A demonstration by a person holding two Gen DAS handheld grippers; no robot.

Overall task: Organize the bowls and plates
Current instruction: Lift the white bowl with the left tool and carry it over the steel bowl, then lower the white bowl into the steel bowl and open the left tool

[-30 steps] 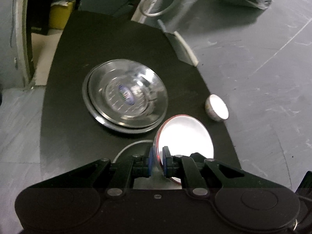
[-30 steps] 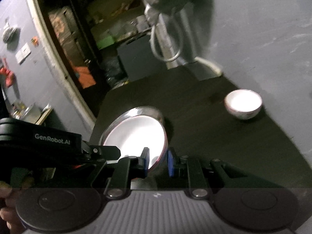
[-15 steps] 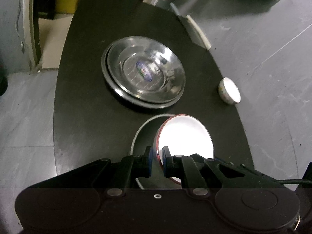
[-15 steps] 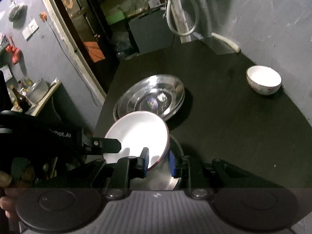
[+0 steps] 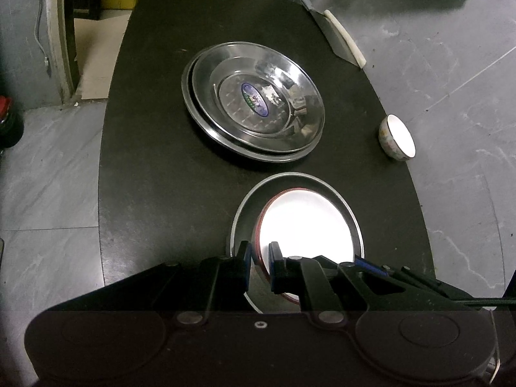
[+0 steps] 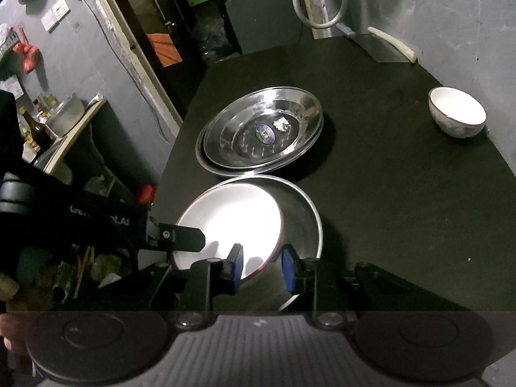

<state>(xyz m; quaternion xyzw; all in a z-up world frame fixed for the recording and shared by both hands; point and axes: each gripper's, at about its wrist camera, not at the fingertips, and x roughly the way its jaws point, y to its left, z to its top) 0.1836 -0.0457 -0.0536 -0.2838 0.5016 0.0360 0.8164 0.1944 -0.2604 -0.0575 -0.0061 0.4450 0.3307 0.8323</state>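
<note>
A white plate with a red rim (image 5: 306, 225) (image 6: 232, 222) lies tilted inside a steel plate (image 5: 245, 213) (image 6: 309, 216) at the near end of the black table. My left gripper (image 5: 260, 258) is shut on the white plate's near-left rim. My right gripper (image 6: 262, 267) straddles the plate's near-right rim. Its jaws are opening and the pads stand off the rim. Two stacked steel plates (image 5: 251, 109) (image 6: 261, 132) sit behind. A small white bowl (image 5: 396, 137) (image 6: 456, 116) stands at the right edge.
A cleaver with a white handle (image 5: 335, 35) (image 6: 383, 46) lies at the table's far right corner. The black table (image 5: 154, 161) drops off to grey floor on both sides. A side counter with a pot and bottles (image 6: 61, 119) stands to the left.
The white plate has come down into the steel plate near me. The right gripper's jaws have parted from its rim. The left gripper has kept its grip.
</note>
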